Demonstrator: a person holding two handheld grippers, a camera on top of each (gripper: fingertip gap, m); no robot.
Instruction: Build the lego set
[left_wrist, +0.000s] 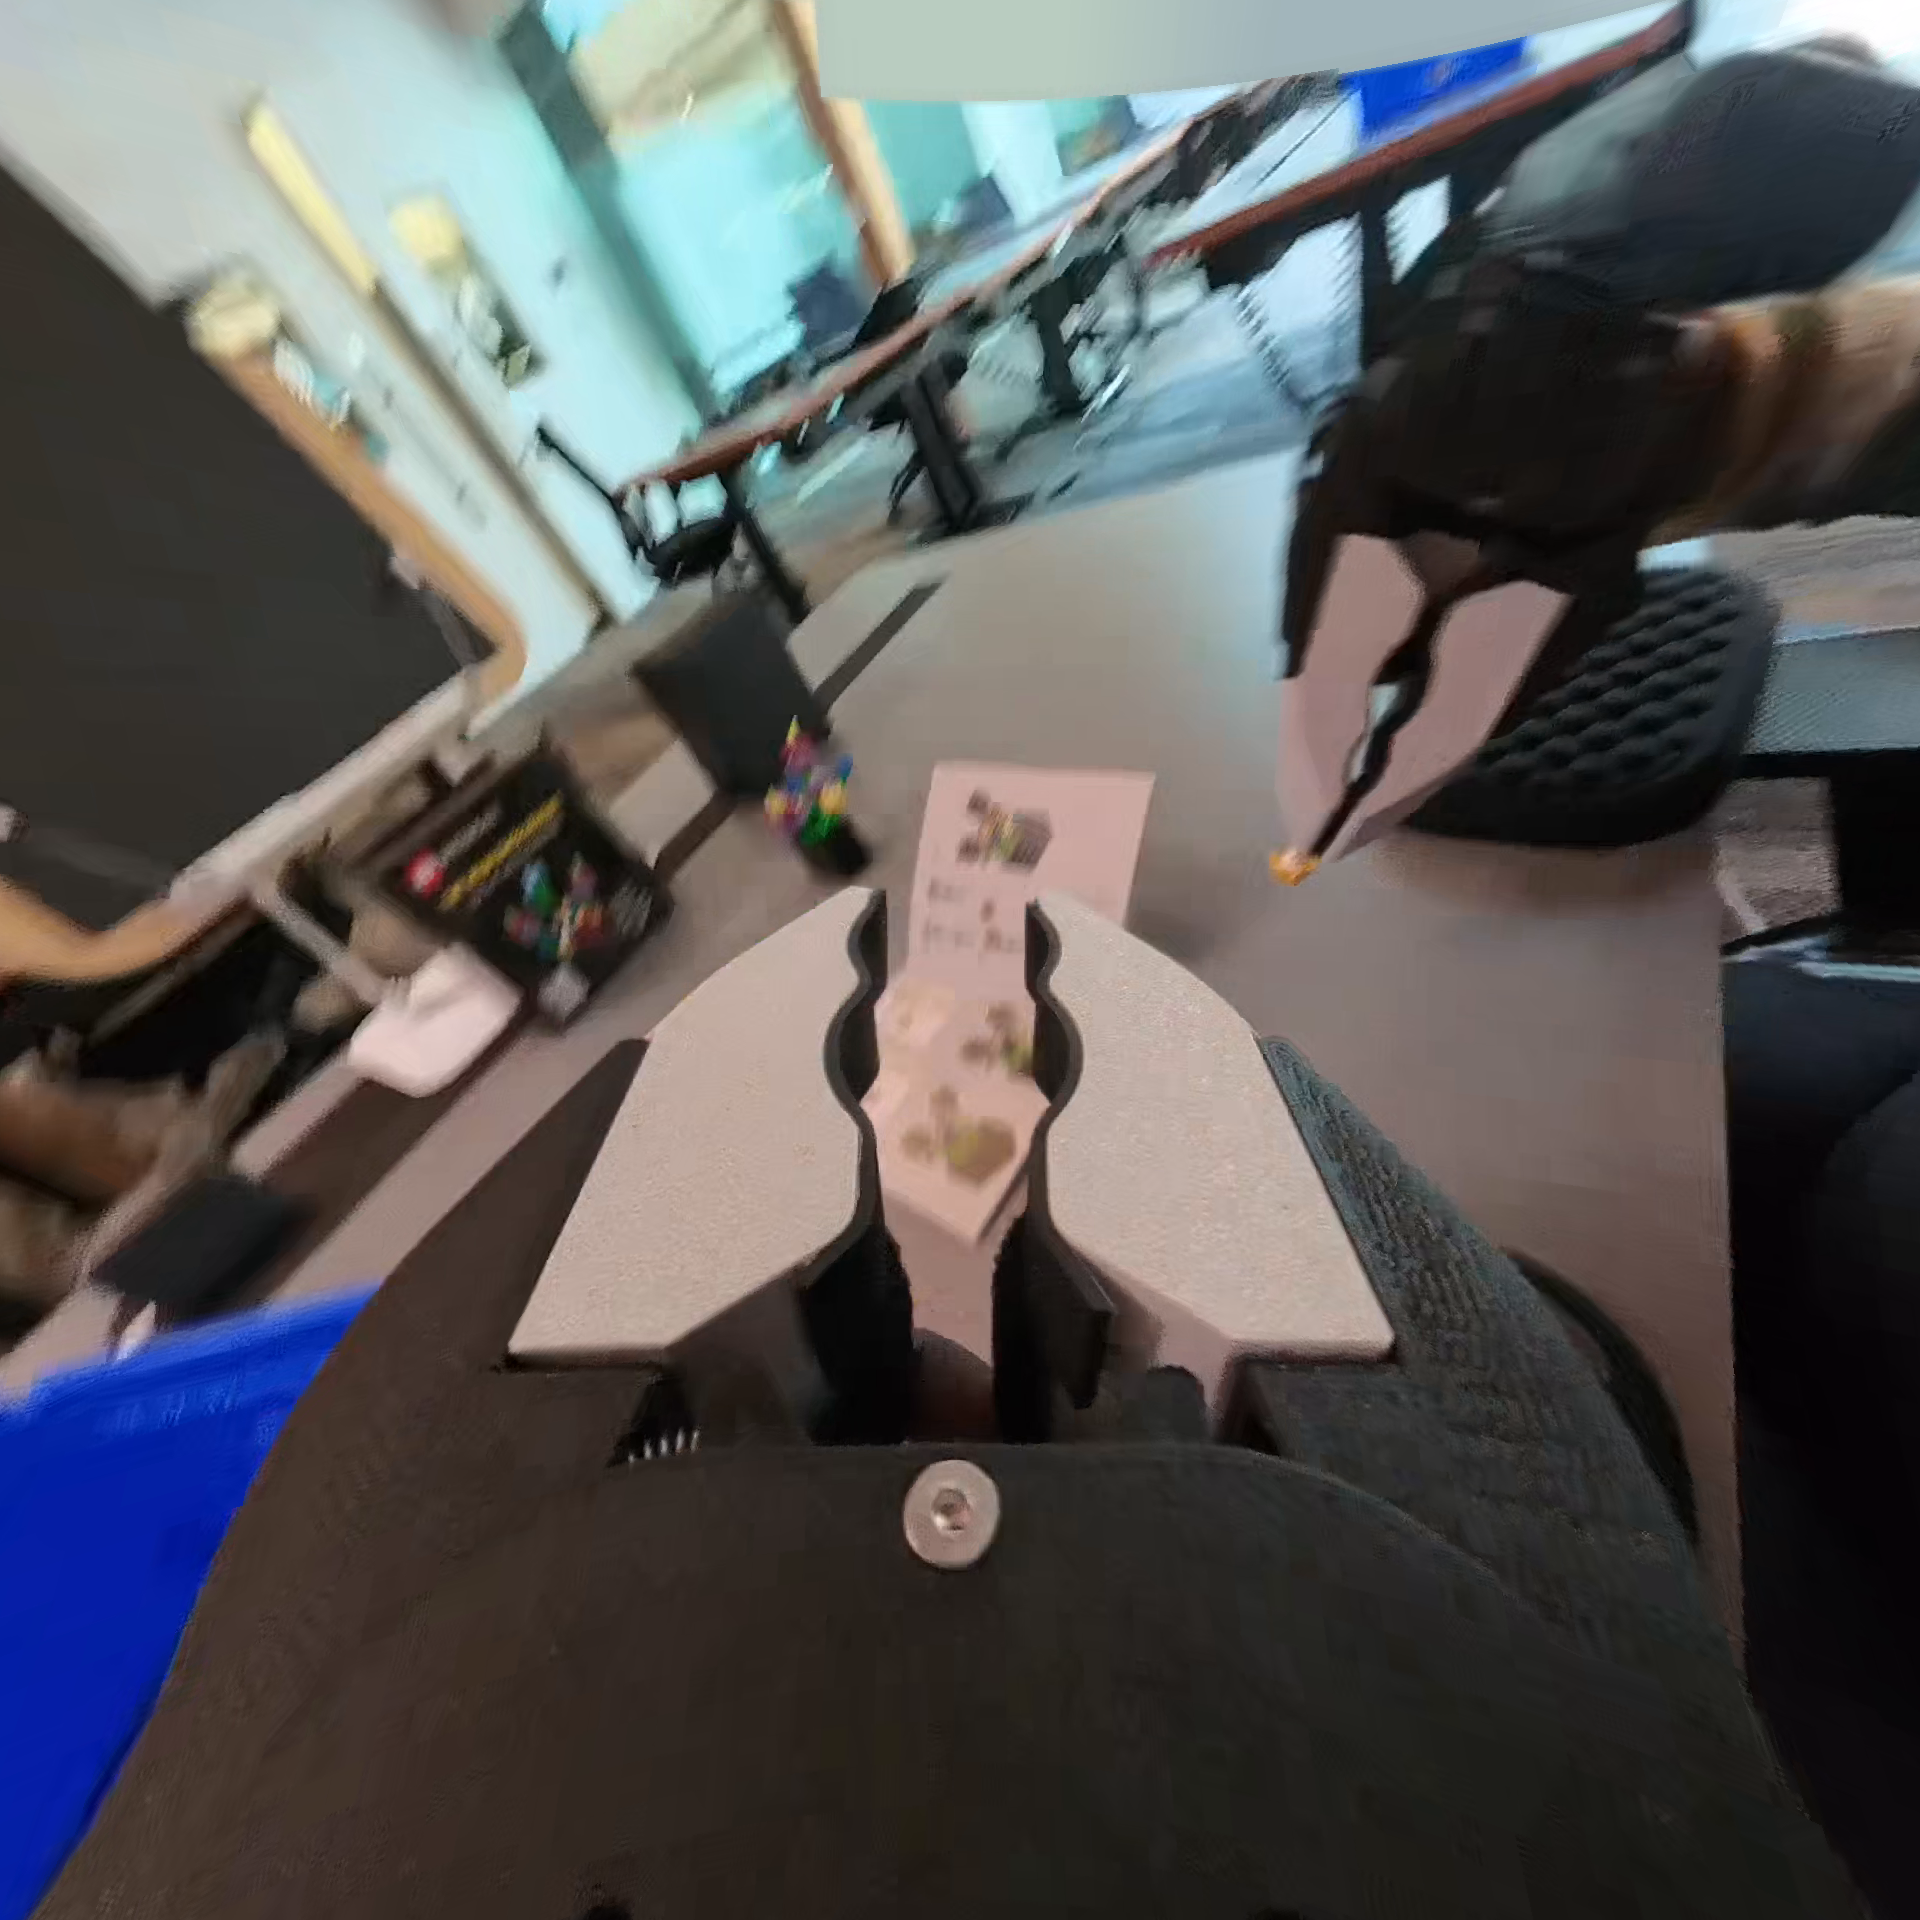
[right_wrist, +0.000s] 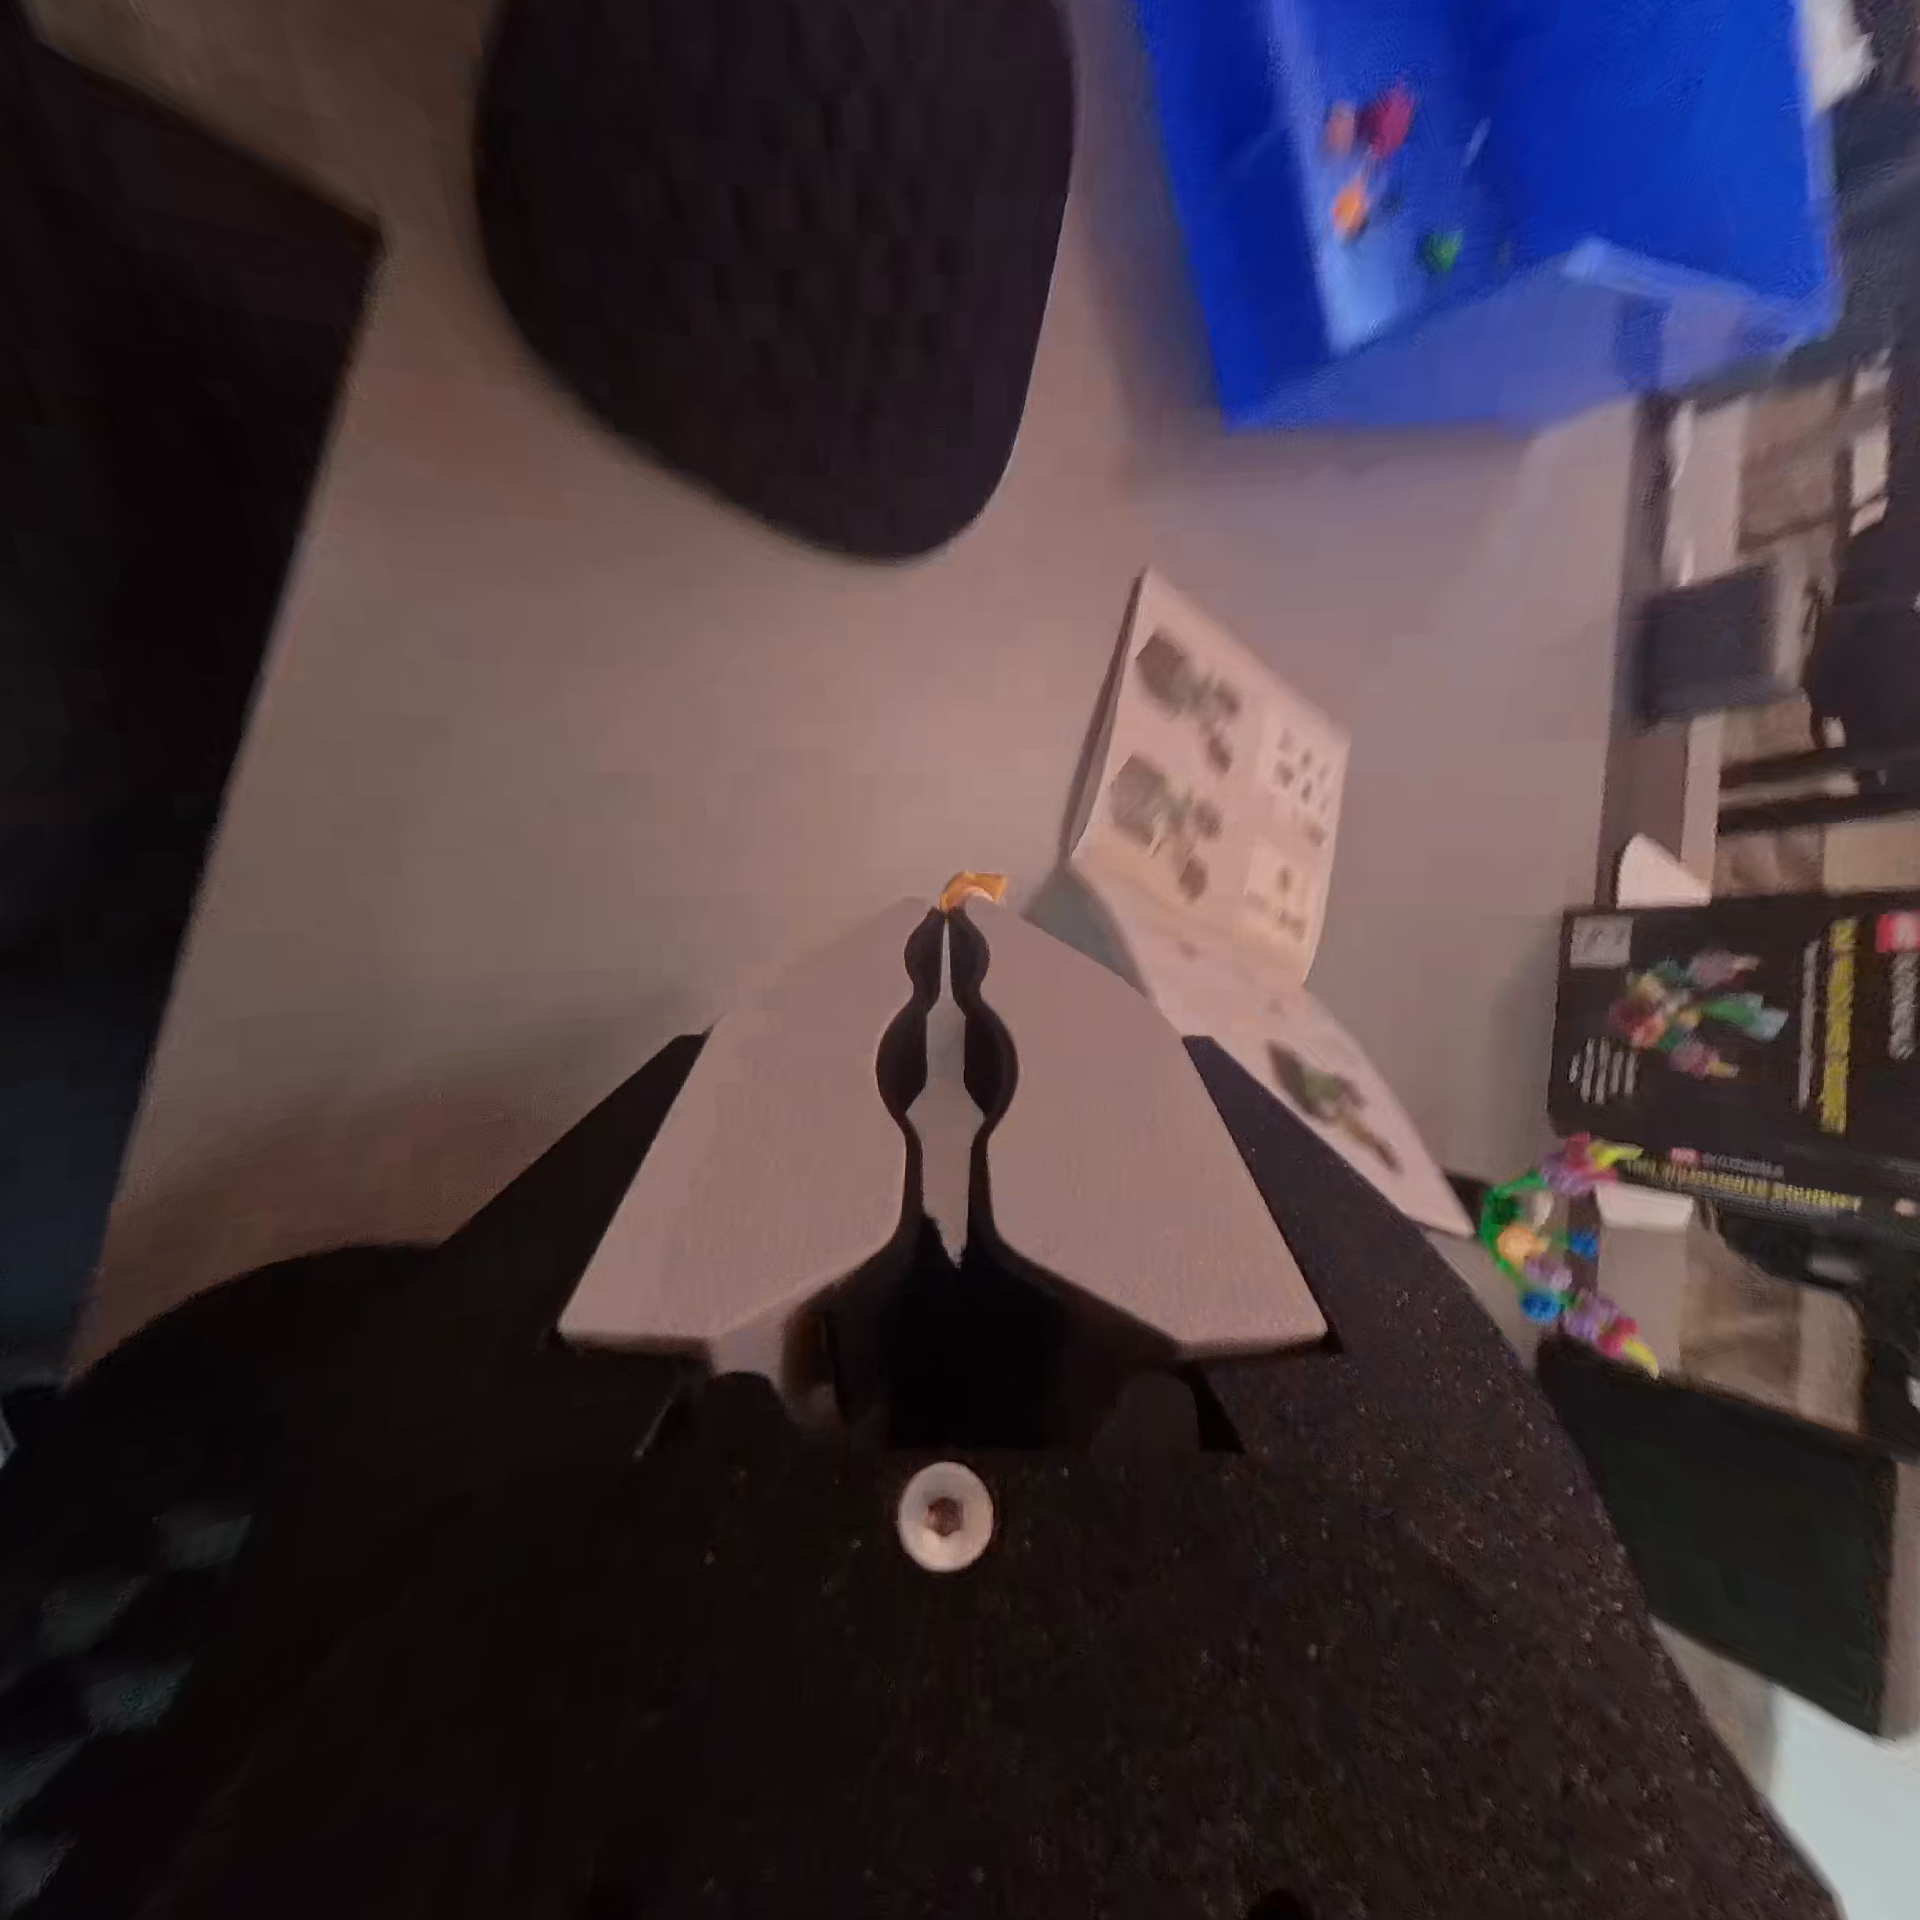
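Note:
My right gripper (right_wrist: 948, 909) is shut on a small orange lego piece (right_wrist: 974, 888) pinched at its very fingertips, held above the table. The same gripper shows in the left wrist view (left_wrist: 1317, 847) at the upper right with the orange piece (left_wrist: 1294, 865) at its tips. My left gripper (left_wrist: 956, 914) is open with nothing between its fingers; the open instruction booklet (left_wrist: 1029, 831) lies on the table beyond them. A partly built colourful lego flower bunch (left_wrist: 810, 795) stands farther back; it also shows in the right wrist view (right_wrist: 1558, 1247).
A black lego box (right_wrist: 1735, 1018) stands at the table's right; it also shows in the left wrist view (left_wrist: 530, 894). A blue bin (right_wrist: 1475, 197) holds loose pieces. A black dimpled pad (right_wrist: 769, 270) lies on the grey table (right_wrist: 623, 779). The booklet (right_wrist: 1216, 769) stands propped open.

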